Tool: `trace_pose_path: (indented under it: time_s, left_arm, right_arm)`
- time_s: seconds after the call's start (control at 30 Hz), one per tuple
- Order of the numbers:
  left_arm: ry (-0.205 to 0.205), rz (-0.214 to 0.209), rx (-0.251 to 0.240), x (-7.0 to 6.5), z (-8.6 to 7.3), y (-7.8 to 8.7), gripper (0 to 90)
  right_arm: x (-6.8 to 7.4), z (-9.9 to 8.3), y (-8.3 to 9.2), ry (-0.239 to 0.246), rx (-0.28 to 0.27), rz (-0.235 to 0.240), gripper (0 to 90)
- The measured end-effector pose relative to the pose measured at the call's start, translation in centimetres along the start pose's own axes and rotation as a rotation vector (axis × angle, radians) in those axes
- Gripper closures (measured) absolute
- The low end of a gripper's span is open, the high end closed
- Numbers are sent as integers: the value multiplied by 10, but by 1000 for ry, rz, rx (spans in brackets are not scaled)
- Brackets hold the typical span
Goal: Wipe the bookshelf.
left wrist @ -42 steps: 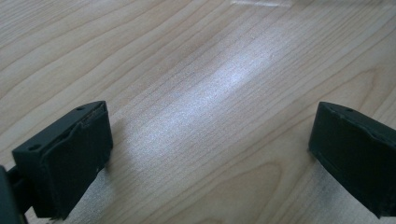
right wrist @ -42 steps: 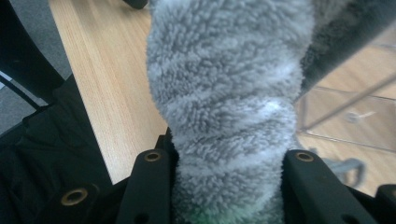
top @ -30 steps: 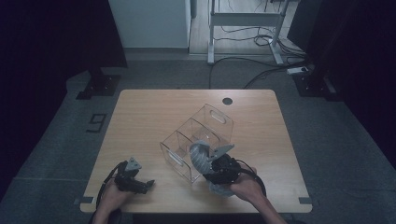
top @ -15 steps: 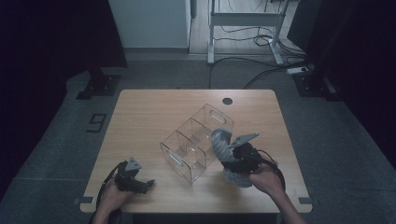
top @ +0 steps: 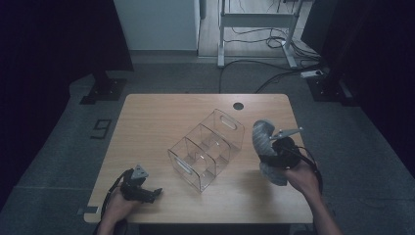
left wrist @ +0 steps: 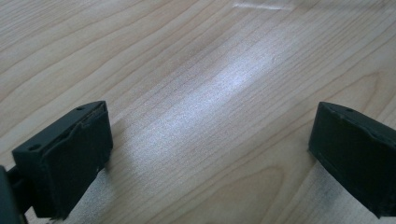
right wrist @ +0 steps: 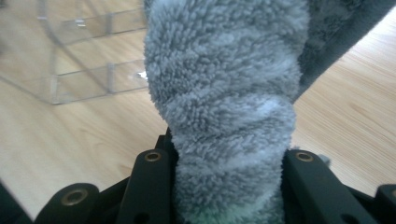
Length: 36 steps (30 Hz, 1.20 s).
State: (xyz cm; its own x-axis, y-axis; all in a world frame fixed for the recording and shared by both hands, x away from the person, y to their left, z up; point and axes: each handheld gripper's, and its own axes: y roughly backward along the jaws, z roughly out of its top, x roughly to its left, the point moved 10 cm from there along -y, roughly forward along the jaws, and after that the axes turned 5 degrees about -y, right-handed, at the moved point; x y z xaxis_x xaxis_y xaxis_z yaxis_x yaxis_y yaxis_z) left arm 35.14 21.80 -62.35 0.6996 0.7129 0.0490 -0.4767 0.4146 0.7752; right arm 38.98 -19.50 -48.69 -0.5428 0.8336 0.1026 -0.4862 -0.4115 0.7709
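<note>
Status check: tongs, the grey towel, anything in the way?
Right tongs shut on fluffy grey rolled towel, right of clear plastic divided organizer. Left tongs open, low over wooden table. Nothing in the way.

A light wooden desk (top: 161, 122) with rounded corners stands on grey carpet, and a round dark cable hole (top: 238, 105) sits near its far edge. A clear plastic organiser (top: 205, 149) with three compartments and cut-out handles at both ends lies diagonally on the middle of the desk. The left gripper (top: 155, 193) rests near the front left corner, well apart from the organiser; its jaws stand wide over bare wood grain.
</note>
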Motion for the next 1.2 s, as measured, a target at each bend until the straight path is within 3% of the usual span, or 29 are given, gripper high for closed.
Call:
trace_pose_path:
  time_s: [0.23, 0.47, 0.67, 0.97, 1.2]
  left_arm:
    - [-2, -2, 1, 0, 0, 0, 0]
    - [-1, -2, 0, 0, 0, 0, 0]
    - [-1, -2, 0, 0, 0, 0, 0]
    - [-1, -1, 1, 0, 0, 0, 0]
    - [-2, 0, 2, 0, 0, 0, 0]
  right_arm:
    - [-35, -10, 3, -68, 7, -61, 650]
    - [-55, -27, -10, -105, 33, -96, 647]
    - [-61, -44, -34, -146, 57, -89, 642]
    - [-63, -70, -73, -157, 111, -90, 611]
    - [-61, -77, -83, -166, 124, -68, 522]
